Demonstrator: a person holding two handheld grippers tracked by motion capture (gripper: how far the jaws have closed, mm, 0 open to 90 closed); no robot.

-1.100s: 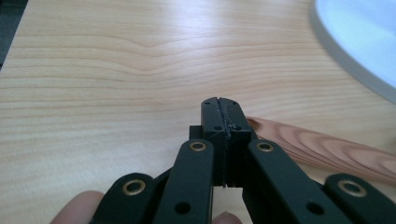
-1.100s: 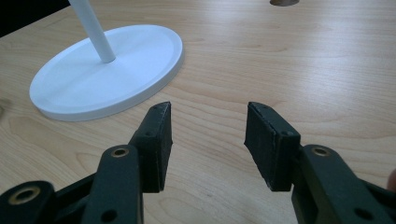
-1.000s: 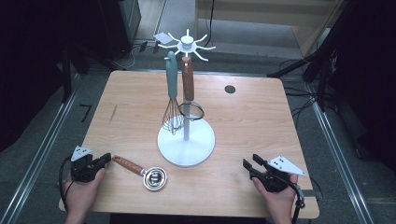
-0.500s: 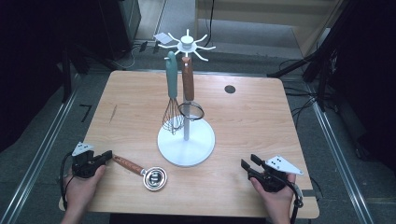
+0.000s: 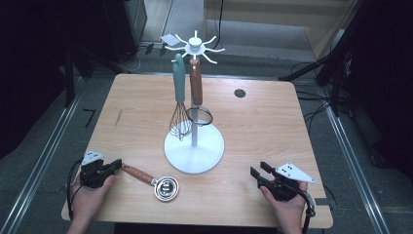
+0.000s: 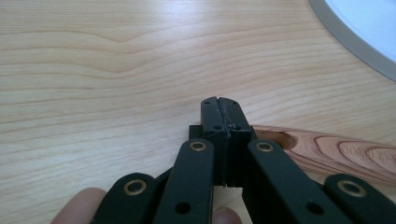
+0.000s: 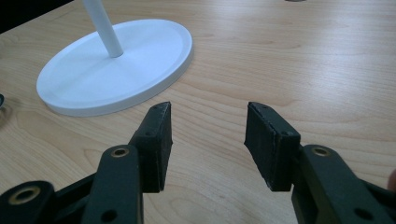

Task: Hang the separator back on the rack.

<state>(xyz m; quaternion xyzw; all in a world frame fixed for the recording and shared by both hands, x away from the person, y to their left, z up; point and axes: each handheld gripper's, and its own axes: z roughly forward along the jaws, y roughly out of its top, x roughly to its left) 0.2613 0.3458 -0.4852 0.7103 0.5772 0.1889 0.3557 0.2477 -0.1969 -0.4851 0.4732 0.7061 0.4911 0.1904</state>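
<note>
The left gripper [image 5: 116, 166] rests low at the table's [image 5: 272, 126] near left corner, jaws pressed together with nothing between them. Just beyond its tips lies a small metal measuring cup [image 5: 165, 188] with a wooden handle [image 5: 138, 174]; the handle end sits just beside the closed jaws, and whether it touches them is hard to make out from above. In the left gripper view the handle [image 6: 336, 156] runs off to the right behind the jaw links, its bowl cut off, with faint lettering too blurred to read; a curved edge of the white stand base [image 6: 359, 28] shows at the far upper right.

The right gripper [image 5: 257, 176] sits at the near right, jaws apart and holding nothing, bare wood between them. Ahead and to its left stands the white rack [image 5: 195, 151], its pole [image 7: 103, 28] cut off in the right gripper view. The high view shows a teal-handled whisk [image 5: 179, 97] and a brown-handled strainer [image 5: 197, 92] hanging from it.
</note>
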